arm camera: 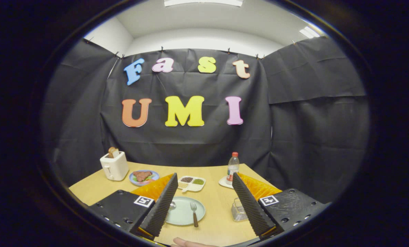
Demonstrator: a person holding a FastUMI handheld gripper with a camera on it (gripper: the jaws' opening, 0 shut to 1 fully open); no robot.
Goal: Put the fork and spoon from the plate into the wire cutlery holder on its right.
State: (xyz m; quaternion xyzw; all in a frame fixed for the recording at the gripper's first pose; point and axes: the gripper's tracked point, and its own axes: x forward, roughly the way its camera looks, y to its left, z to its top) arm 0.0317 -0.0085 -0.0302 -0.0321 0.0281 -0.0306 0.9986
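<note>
A pale green plate (184,213) lies on the wooden table, between my fingers and a little to the left. A fork (194,215) with a dark handle rests on its right half. The spoon (172,206) lies on its left part, mostly hidden behind my left finger. The wire cutlery holder (238,210) stands to the plate's right, partly behind my right finger. My gripper (203,202) is open wide above the table, with nothing between its fingers.
Beyond the plate lie a white divided dish with spices (191,183), a blue plate of food (143,177) and a white toaster (114,165) with bread. A water bottle (232,168) stands on a coaster behind the holder. A fingertip (187,243) shows at the table's near edge.
</note>
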